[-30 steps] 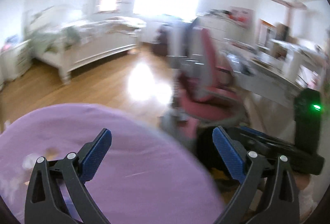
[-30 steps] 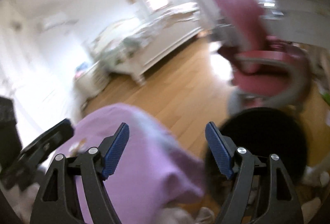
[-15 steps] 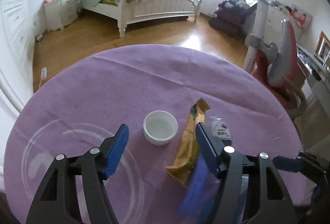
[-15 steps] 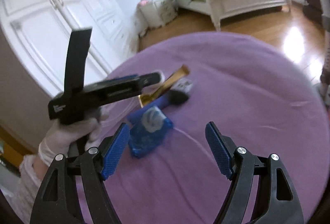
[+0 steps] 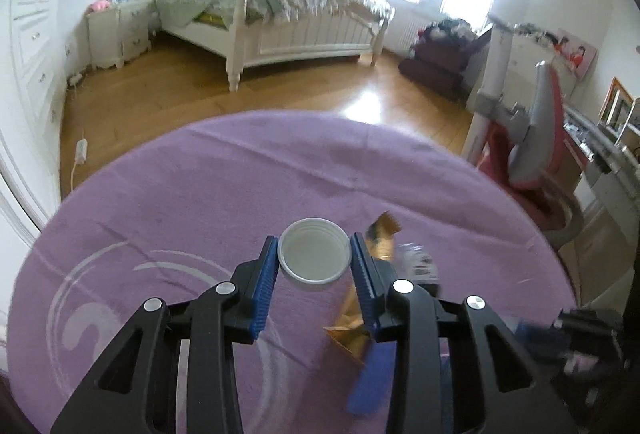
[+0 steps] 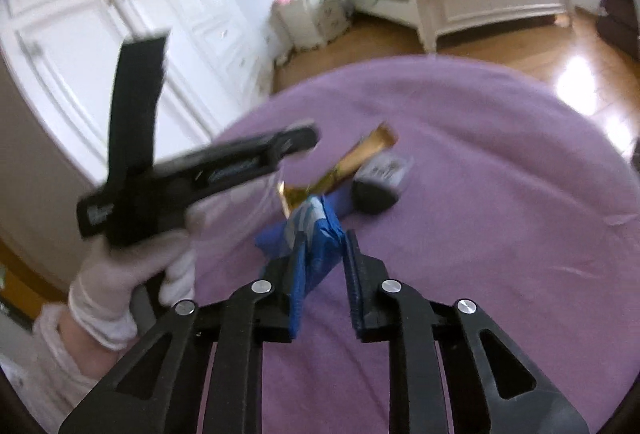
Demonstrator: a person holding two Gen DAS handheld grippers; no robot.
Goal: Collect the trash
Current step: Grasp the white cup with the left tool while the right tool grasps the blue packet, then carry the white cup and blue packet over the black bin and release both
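From the left wrist camera, my left tongs [image 5: 314, 260] sit low over the round bench [image 5: 224, 194] draped in purple cloth, their blue pads having just been closing and now pressed against either side of a white plastic cup [image 5: 314, 254] that stands open end up between them. Just right of the cup, partly hidden behind the right-hand finger, lies a gold wrapper [image 5: 382, 230], and beside that a small crumpled packet with a dark end [image 5: 418, 264], blurred; a blue wrapper [image 5: 370, 382] shows below the finger, also blurred. Beyond the bench are a wooden floor [image 5: 168, 94], a white bed [image 5: 280, 22] with rumpled covers, a nightstand [image 5: 120, 30] and a red chair [image 5: 532, 154] close to the bench's right edge. From the right wrist camera, my right tongs [image 6: 320, 258] have just been closing and now pinch the blue wrapper [image 6: 316, 246], which bunches up between the pads and stands off the cloth. The gold wrapper [image 6: 348, 166] lies just behind it, touching or nearly so, with the dark-ended packet [image 6: 380, 180] beside it on the right. To the left, a white-gloved hand [image 6: 132, 266] holds the other black tool over the bench, screening the cup from this side. White wardrobe doors [image 6: 100, 14] fill the wall behind.
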